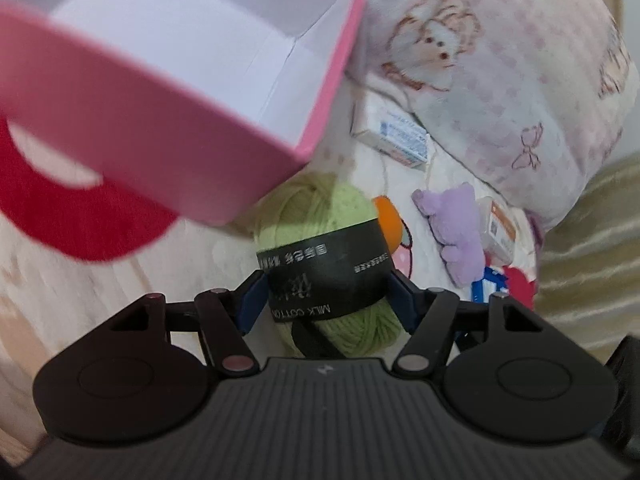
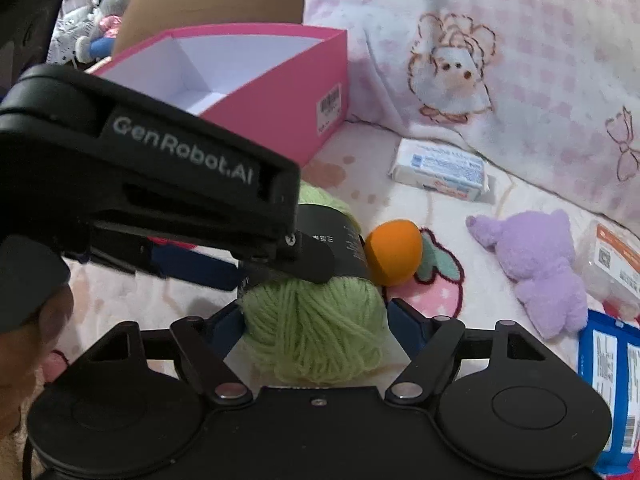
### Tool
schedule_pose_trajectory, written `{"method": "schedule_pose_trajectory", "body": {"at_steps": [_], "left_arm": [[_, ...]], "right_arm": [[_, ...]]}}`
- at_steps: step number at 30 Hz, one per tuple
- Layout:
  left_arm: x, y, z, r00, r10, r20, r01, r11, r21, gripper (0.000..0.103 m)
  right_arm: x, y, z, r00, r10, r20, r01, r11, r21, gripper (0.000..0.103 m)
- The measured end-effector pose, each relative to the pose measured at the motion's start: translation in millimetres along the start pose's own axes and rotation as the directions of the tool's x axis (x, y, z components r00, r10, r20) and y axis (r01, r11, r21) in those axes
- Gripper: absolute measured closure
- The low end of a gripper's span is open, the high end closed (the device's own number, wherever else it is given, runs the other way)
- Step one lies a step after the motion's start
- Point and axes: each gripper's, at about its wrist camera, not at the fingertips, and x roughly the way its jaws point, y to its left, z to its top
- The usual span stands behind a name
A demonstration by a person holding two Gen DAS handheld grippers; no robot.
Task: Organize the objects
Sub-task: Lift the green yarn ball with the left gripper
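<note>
A green yarn ball [image 1: 316, 216] with a black paper band lies on the bed cover. My left gripper [image 1: 328, 302] is shut on it, its blue pads pressing on the band from both sides. In the right wrist view one left finger [image 2: 316, 258] lies across the yarn ball [image 2: 312, 328]. My right gripper [image 2: 316, 324] straddles the yarn's near end. Its left pad is against the wool and a thin gap shows at the right pad. An open pink box [image 2: 280, 96] with a white inside stands just behind; it looks blurred in the left wrist view [image 1: 160, 128].
An orange ball [image 2: 394, 252] touches the yarn's right side. Further right lie a purple plush toy [image 2: 536, 268], a white packet [image 2: 440, 170], a clear box with an orange label [image 2: 616, 268] and a blue packet [image 2: 612, 380]. A printed pink blanket [image 2: 520, 40] rises behind.
</note>
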Motion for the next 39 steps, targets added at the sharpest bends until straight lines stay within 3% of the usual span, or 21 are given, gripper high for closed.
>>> {"method": "schedule_pose_trajectory", "body": {"at_steps": [10, 18, 21, 23, 25, 28, 30, 31, 35, 39], "left_arm": [[-0.5, -9.8, -5.3, 0.999, -0.040, 0.031, 0.041, 0.999, -0.015, 0.047], [-3.6, 3.1, -5.6, 0.999, -0.052, -0.002, 0.052, 0.997, -0.048, 0.046], [-1.7, 1.3, -3.8, 0.999, -0.037, 0.000, 0.037, 0.999, -0.032, 0.045], [-2.3, 0.3, -5.5, 1.000, -0.019, -0.011, 0.019, 1.000, -0.018, 0.044], [-3.1, 0.2, -7.2, 1.000, -0.011, -0.003, 0.011, 1.000, -0.007, 0.043], [-3.2, -1.1, -7.7, 1.000, -0.004, 0.004, 0.004, 1.000, 0.001, 0.043], [-4.0, -0.6, -8.4, 1.000, -0.005, 0.005, 0.005, 1.000, 0.015, 0.044], [-3.8, 0.0, -8.4, 1.000, -0.007, 0.005, 0.007, 1.000, 0.020, 0.044], [-5.2, 1.1, -8.2, 1.000, -0.004, 0.019, 0.004, 1.000, 0.025, 0.045], [-4.5, -3.8, -11.0, 1.000, -0.008, 0.030, 0.007, 0.999, 0.050, 0.045]], "right_arm": [[-4.4, -10.4, 0.2, 0.997, 0.075, -0.020, -0.073, 0.993, 0.088, 0.041], [-20.7, -15.3, -6.8, 0.985, 0.161, -0.067, -0.147, 0.971, 0.188, 0.041], [-21.7, -14.5, -7.1, 0.988, 0.140, -0.063, -0.127, 0.976, 0.178, 0.041], [-20.7, -13.4, -7.7, 0.992, 0.108, -0.070, -0.096, 0.983, 0.157, 0.037], [-19.3, -12.9, -7.1, 0.995, 0.071, -0.068, -0.061, 0.989, 0.135, 0.025], [-12.3, -13.5, -4.7, 0.995, 0.069, -0.070, -0.059, 0.990, 0.125, 0.024], [-7.7, -13.2, -6.0, 0.993, 0.080, -0.081, -0.070, 0.990, 0.125, 0.027], [-5.4, -10.2, -7.3, 0.992, 0.086, -0.096, -0.075, 0.991, 0.114, 0.035], [-6.6, 11.9, -12.4, 0.995, 0.041, -0.094, -0.043, 0.999, -0.019, 0.042], [-6.8, -1.4, -10.6, 0.993, 0.066, -0.102, -0.060, 0.997, 0.056, 0.048]]}}
